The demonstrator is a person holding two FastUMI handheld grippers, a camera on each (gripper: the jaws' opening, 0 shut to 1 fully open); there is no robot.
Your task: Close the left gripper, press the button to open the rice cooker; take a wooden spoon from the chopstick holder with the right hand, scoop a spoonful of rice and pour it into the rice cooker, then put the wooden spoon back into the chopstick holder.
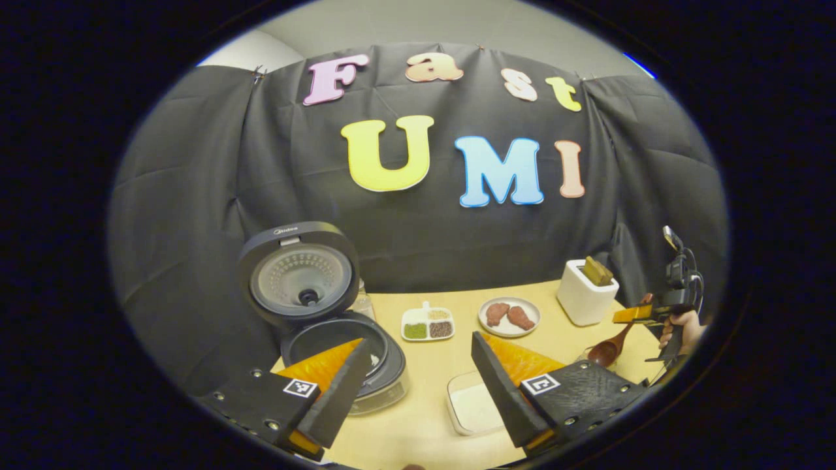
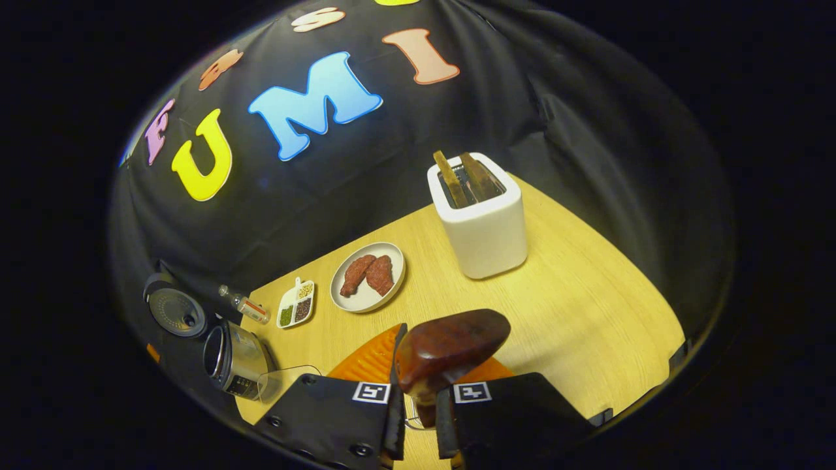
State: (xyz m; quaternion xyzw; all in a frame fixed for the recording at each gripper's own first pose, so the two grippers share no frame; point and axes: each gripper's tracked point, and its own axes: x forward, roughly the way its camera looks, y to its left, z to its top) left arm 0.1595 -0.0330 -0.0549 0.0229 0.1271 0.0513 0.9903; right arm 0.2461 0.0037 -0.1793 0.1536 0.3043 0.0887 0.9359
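The rice cooker stands open on the wooden table, its round lid tipped up behind the pot. My left gripper is open, fingers wide apart, between the cooker and a clear rice box. Nothing is between them. At the far right, a hand holds my right gripper, with the dark wooden spoon hanging from it, bowl down. In the right gripper view, my right gripper is shut on the spoon by its handle. The white chopstick holder stands beyond with two wooden utensils in it.
A plate of meat pieces and a small divided dish of grains lie mid-table. A small bottle lies by the cooker. The rice box sits at the front edge. Black cloth walls the back.
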